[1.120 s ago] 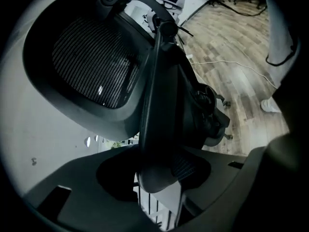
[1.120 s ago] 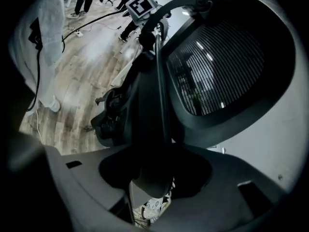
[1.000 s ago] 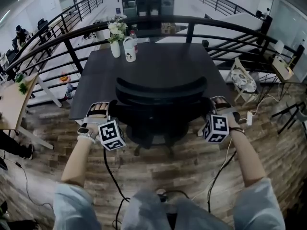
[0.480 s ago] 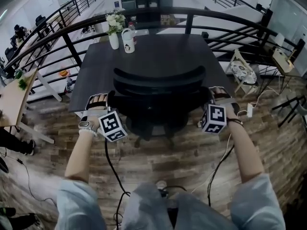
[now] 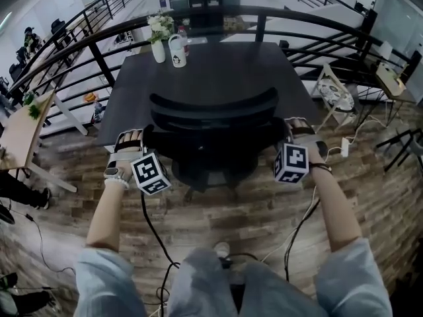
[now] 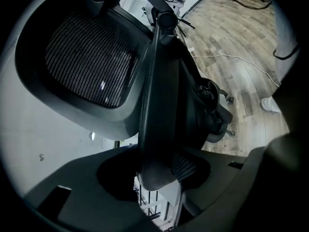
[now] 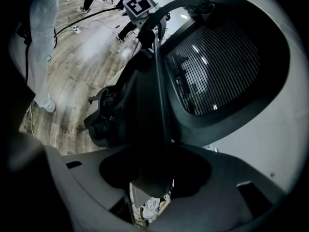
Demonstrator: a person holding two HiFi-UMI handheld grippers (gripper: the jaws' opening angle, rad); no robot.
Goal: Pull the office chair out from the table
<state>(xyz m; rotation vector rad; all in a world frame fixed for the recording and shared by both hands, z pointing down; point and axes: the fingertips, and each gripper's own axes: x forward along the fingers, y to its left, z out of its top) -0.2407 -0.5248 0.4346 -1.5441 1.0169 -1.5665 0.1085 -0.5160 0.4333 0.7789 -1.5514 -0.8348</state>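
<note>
A black mesh-back office chair [image 5: 211, 114] stands pushed in at the near edge of the dark table [image 5: 218, 68]. My left gripper [image 5: 147, 137] is at the chair's left armrest and my right gripper [image 5: 284, 136] at its right armrest. In the left gripper view the armrest [image 6: 157, 105] runs straight into the left gripper [image 6: 157, 180], whose jaws close round its end. The right gripper view shows the same: the other armrest [image 7: 157, 105] sits clasped in the right gripper [image 7: 149, 185]. The seat is mostly hidden under the table and backrest.
A vase of flowers [image 5: 158, 41] and a white jug [image 5: 177, 51] stand at the table's far left. A black railing [image 5: 99, 61] curves behind the table. Cables [image 5: 151, 233] trail over the wood floor near my feet. A folding chair [image 5: 334, 94] stands to the right.
Both grippers and the chair have come slightly toward me, away from the table. The grips on the armrests look the same.
</note>
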